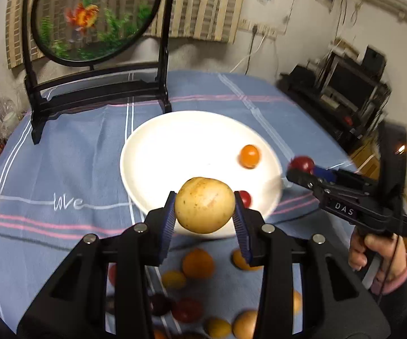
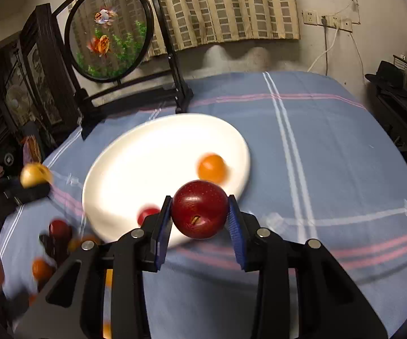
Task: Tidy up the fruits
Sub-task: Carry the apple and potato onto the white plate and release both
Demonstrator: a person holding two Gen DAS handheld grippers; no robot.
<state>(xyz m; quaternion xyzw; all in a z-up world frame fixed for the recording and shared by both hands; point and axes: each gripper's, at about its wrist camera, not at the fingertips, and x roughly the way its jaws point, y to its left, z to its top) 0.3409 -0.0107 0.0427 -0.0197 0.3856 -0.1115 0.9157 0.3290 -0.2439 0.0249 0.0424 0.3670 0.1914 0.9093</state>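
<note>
My left gripper (image 1: 205, 212) is shut on a yellow-brown round fruit (image 1: 205, 204) and holds it above the near rim of the white plate (image 1: 175, 152). My right gripper (image 2: 200, 217) is shut on a dark red plum (image 2: 200, 213) above the plate's near edge (image 2: 135, 169). The plate holds an orange fruit (image 1: 249, 156) (image 2: 212, 168) and a small red fruit (image 1: 245, 198) (image 2: 147, 215). The right gripper with its plum (image 1: 302, 163) shows at the right in the left wrist view; the left gripper's fruit (image 2: 35, 174) shows at the left in the right wrist view.
Several loose orange, yellow and red fruits (image 1: 197, 262) lie on the blue striped tablecloth (image 1: 62, 169) below the left gripper. A black stand with a round goldfish panel (image 1: 96, 14) (image 2: 108, 31) stands behind the plate. Dark furniture (image 1: 350, 90) lines the right wall.
</note>
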